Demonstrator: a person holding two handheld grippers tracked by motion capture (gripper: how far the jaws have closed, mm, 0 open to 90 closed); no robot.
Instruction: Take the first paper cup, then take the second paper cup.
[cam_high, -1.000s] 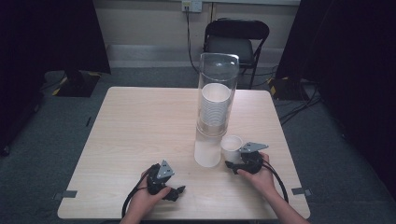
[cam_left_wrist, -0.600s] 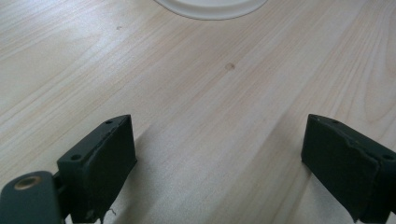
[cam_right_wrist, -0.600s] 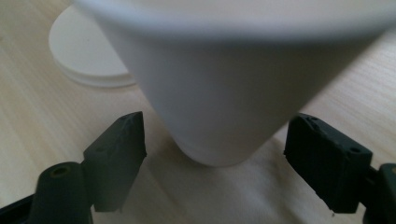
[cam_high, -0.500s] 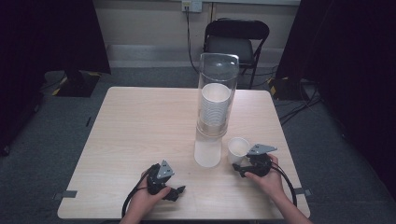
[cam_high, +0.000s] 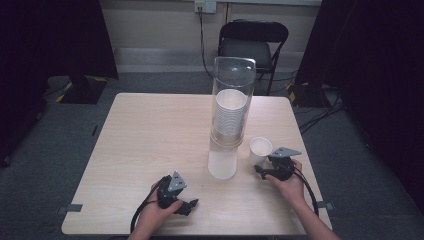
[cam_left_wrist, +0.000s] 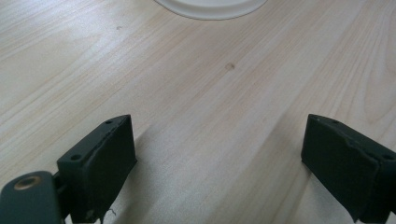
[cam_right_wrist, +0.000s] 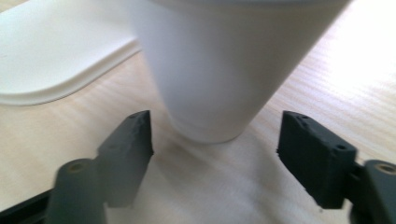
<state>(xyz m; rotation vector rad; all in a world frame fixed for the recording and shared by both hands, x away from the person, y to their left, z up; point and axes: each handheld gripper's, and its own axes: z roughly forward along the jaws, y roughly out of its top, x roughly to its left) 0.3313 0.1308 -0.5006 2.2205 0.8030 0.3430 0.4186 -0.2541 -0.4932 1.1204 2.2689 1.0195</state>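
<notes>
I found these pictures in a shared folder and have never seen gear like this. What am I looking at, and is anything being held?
A person sits at a wooden table, holding a hand tool with two-jaw tongs in each hand. The high view looks down from above; the other two pictures come from cameras riding on each tool. On the table stand a tall clear tube with stacked white cups inside, and a single white cup. The right tongs are open just in front of that cup. The left tongs are open over bare wood. Nothing is held.
</notes>
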